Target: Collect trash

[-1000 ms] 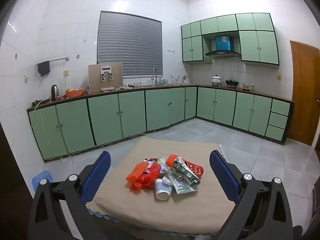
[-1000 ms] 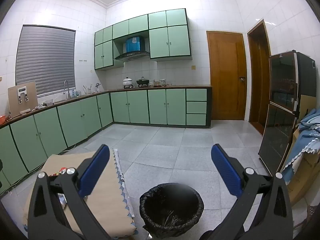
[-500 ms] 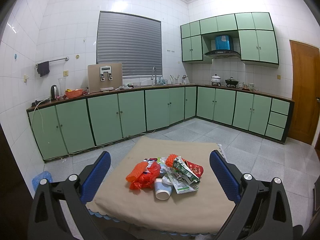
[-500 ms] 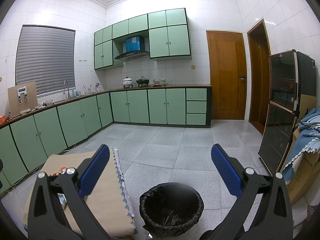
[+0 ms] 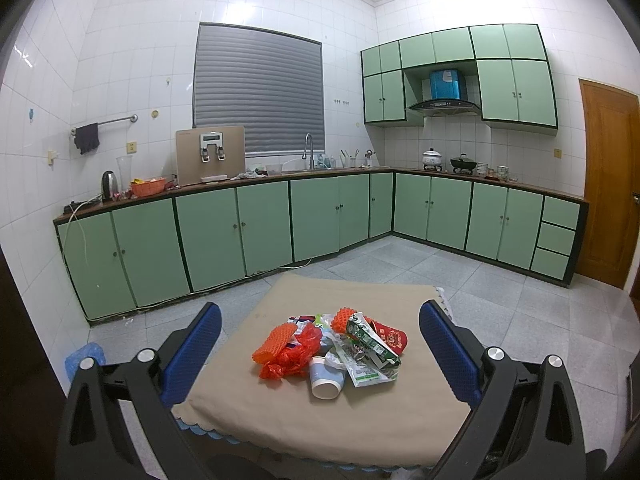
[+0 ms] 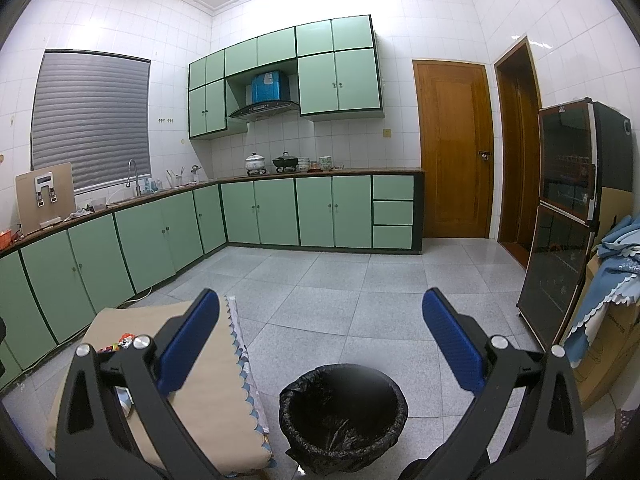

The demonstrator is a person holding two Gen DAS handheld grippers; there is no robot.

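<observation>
A heap of trash lies on a small table with a beige cloth point(image 5: 360, 420): an orange foam net point(image 5: 276, 341), a red plastic bag point(image 5: 294, 360), a white cup on its side point(image 5: 326, 378), a green carton point(image 5: 370, 342) and a red paper cup point(image 5: 390, 336). My left gripper point(image 5: 320, 344) is open and empty, held above the table's near side with the heap between its fingers. A bin with a black bag point(image 6: 343, 412) stands on the floor right of the table point(image 6: 216, 400). My right gripper point(image 6: 320, 344) is open and empty above the bin.
Green cabinets point(image 5: 256, 232) run along the far walls in an L. A brown door point(image 6: 454, 152) and a dark glass cabinet point(image 6: 568, 216) are at the right, with a cardboard box under a blue cloth point(image 6: 616, 280). Grey tiled floor point(image 6: 340, 280) lies between.
</observation>
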